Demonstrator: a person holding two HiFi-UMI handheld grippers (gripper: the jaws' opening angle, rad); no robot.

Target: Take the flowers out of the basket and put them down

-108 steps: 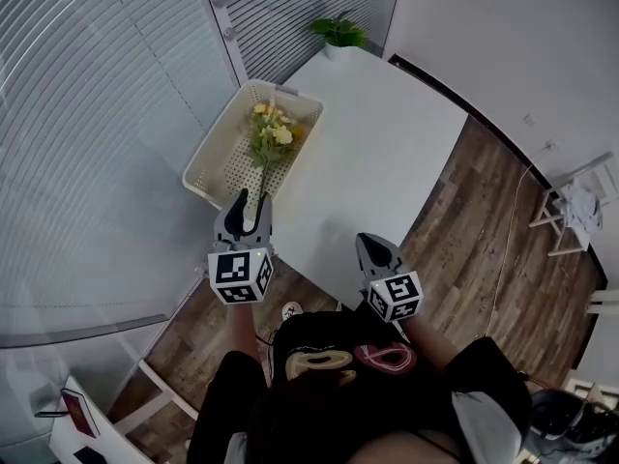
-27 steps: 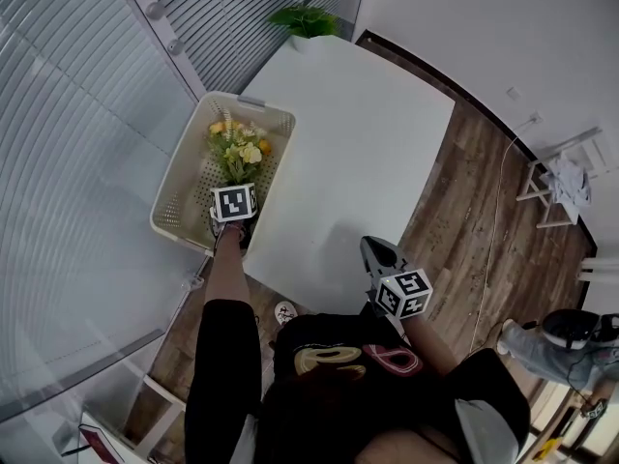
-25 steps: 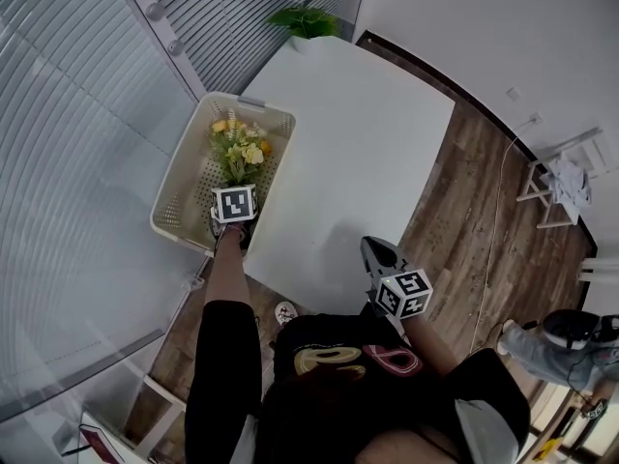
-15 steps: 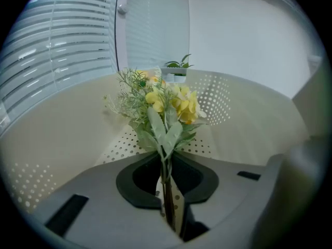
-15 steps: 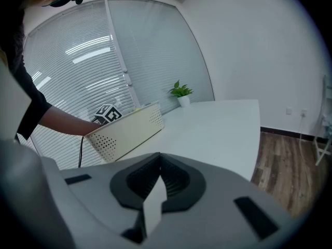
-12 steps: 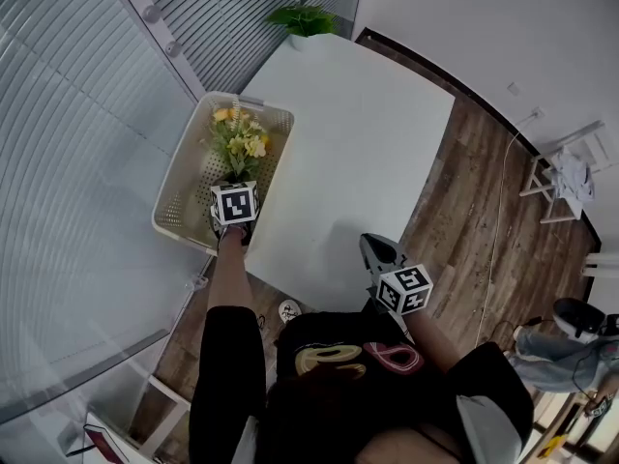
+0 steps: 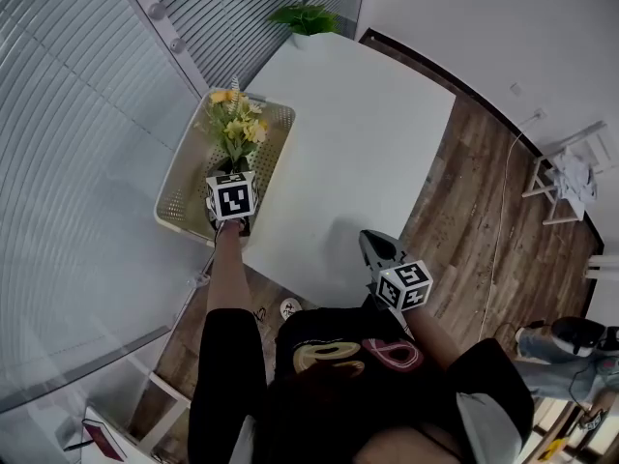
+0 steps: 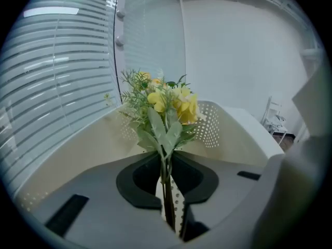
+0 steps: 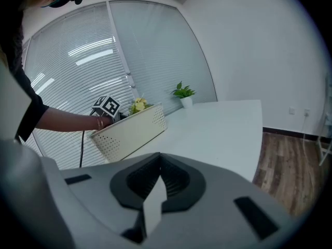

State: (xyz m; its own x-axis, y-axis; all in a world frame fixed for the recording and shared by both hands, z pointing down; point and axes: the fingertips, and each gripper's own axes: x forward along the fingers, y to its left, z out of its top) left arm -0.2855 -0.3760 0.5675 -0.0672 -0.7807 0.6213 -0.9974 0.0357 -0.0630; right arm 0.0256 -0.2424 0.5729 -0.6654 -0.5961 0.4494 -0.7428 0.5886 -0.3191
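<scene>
Now the left tongs [image 8: 168,191], clamped on the flowers [image 7: 239,124], have lifted them higher over the basket [image 7: 186,193]; right tongs [image 7: 374,245] stay closed.

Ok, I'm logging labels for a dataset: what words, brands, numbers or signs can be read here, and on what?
None readable. The cubes on the left gripper and right gripper bear only black-and-white square markers; the basket is plain; the shirt print is too blurred.

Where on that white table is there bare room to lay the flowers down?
Nearly all of the table is bare: the stretch between the basket on its left edge, the potted plant at the far corner and the right gripper at the near edge. Only the basket side is crowded.
</scene>
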